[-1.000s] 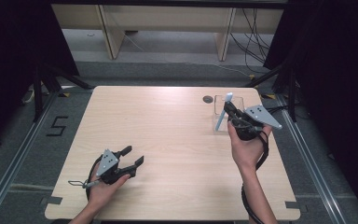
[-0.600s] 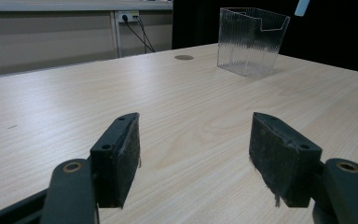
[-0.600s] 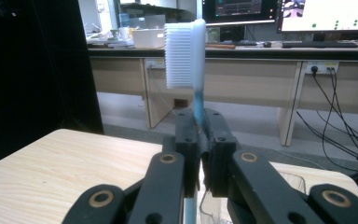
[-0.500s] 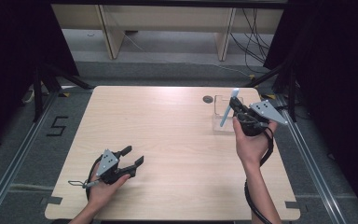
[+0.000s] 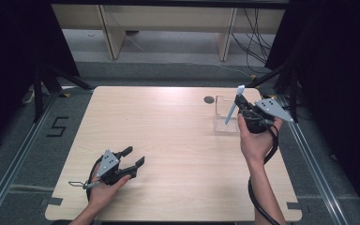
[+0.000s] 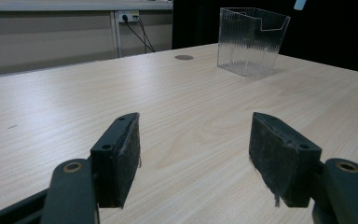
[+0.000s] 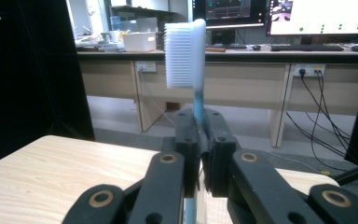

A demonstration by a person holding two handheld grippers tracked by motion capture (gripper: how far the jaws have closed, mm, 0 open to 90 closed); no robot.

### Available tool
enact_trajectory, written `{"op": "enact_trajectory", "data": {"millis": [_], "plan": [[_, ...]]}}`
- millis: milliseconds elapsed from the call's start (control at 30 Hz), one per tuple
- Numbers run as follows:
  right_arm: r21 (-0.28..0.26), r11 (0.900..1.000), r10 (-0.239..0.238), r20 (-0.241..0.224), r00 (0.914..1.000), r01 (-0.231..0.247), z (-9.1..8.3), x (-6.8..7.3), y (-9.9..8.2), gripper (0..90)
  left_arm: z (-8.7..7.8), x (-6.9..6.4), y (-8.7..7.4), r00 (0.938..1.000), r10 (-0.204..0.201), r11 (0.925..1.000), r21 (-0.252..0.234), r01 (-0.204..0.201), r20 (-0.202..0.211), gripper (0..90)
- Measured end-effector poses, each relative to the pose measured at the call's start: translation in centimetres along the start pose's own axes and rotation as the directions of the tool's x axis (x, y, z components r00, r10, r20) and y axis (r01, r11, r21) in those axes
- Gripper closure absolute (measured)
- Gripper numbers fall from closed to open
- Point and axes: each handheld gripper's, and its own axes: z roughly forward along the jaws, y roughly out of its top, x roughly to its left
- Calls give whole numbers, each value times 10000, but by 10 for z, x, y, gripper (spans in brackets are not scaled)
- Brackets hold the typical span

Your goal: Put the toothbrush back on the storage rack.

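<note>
Your right gripper [image 5: 240,107] is clamped on a toothbrush [image 5: 233,104], held up over the far right part of the bench [image 5: 168,140]. In the right gripper view the 2 jaws pinch the blue handle with no gap, and the white bristle head [image 7: 182,54] stands upright above them, bristles facing left in that view. From the high view the toothbrush leans, head end up and away from you, lower end down toward the container.

The container is 1 clear ribbed plastic box [image 5: 226,115], open at the top, standing upright near the far right corner of the bench. In the left gripper view the box [image 6: 250,39] looks empty; you can see straight through its walls. Whether the handle's lower tip is inside the box or only above its rim, cannot tell from the high view. A small dark round spot [image 5: 209,99] sits on the bench just beside the box, on its left and slightly farther from you.

Your left gripper [image 5: 133,159] rests low near the near left corner of the bench, in your left hand [image 5: 102,190]. Jaws wide apart, nothing between the 2 pads [image 6: 121,158], just bare wood. Well apart from the box.
</note>
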Motion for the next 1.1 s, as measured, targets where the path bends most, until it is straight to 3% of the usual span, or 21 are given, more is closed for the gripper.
{"op": "enact_trajectory", "data": {"millis": [1100], "plan": [[-19,10000,16,1208,9927,-14,21,-38,0,863,0,0,0,10000,-27,10000,9,27,-7,336]]}}
